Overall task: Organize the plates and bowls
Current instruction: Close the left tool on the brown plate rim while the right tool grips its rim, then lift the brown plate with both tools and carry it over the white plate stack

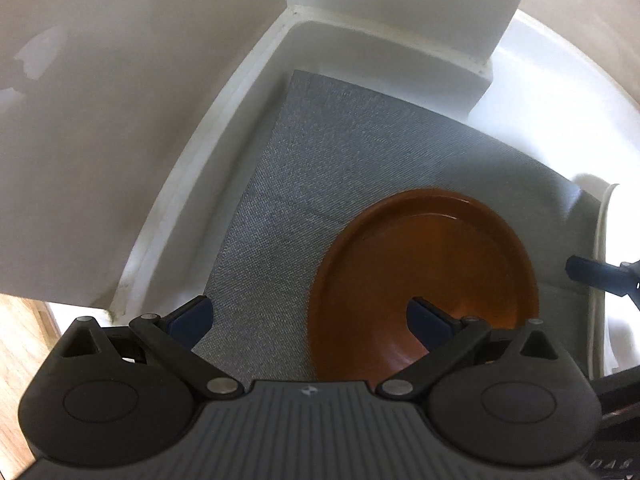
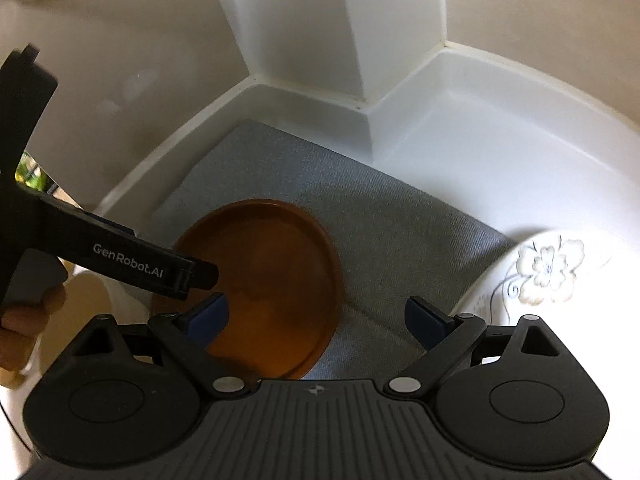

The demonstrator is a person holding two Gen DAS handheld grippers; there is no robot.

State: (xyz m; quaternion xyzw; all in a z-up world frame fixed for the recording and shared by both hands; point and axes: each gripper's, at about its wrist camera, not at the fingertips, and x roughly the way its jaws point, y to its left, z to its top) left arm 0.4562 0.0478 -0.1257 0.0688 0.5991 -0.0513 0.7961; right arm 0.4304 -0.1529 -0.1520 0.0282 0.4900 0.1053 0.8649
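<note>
White walls and a white ledge with a boxy white column (image 2: 320, 32) at the back corner, and on the ledge a grey woven mat (image 1: 320, 168) carrying the stuff. The brown plate (image 1: 432, 264) is round, glossy, orangey-brown with a low raised rim, lying flat on the mat toward the lower right of the left wrist view and just left of centre in the right wrist view. A second plate, the white floral plate (image 2: 548, 268) with a pale flower and thin dark swirls, pokes in at the right edge of the right wrist view, on the mat's corner. The left gripper (image 1: 310, 318) has its fingers spread wide, the right-hand one over the brown plate, nothing pinched. The right gripper (image 2: 316, 316) is spread wide too and empty, its left finger over the plate. "GenRobot.AI" reads in white on the left gripper's side, mid-left of the right wrist view, with a hand (image 2: 28, 320) below it.
</note>
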